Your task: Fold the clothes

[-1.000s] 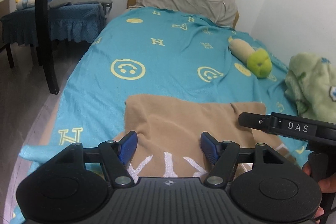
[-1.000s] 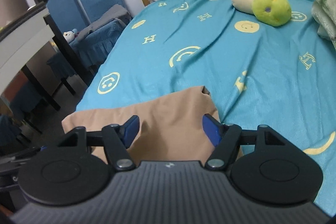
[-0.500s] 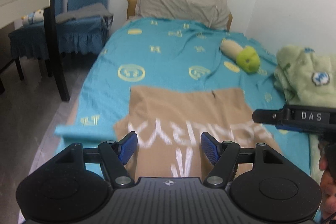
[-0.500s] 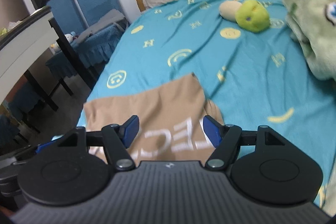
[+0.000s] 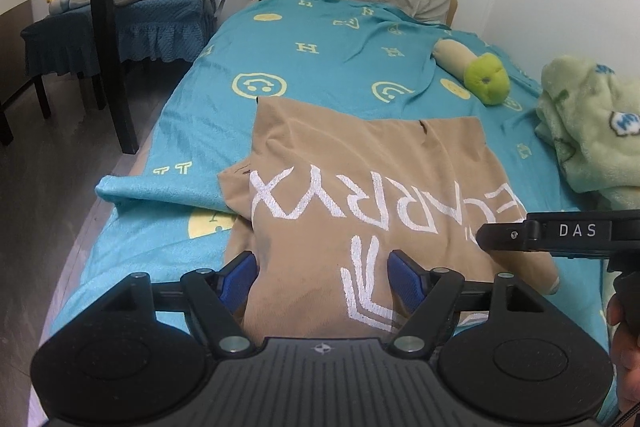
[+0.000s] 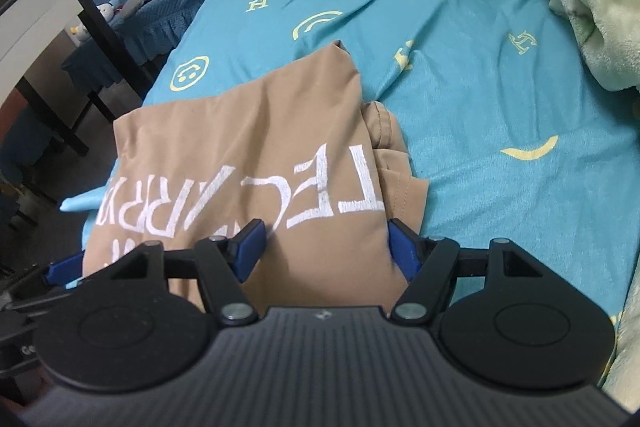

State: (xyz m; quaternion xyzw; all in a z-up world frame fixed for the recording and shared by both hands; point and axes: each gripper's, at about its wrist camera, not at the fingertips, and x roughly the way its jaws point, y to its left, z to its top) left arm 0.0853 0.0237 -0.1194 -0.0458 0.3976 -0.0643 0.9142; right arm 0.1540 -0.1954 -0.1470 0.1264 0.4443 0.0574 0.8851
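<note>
Left tool (image 5: 322, 279) opening, right tool (image 6: 324, 245) spread, over tan shirt (image 5: 360, 187); plush toy (image 5: 472, 71) and green blanket (image 5: 592, 131) lying beyond.

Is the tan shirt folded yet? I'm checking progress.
Partly folded: the tan shirt is doubled over, a sleeve tucked under its right edge.

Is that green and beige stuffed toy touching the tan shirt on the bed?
Apart. In the left wrist view, the stuffed toy lies well beyond the tan shirt, with a wide strip of teal bedsheet showing between them.
</note>
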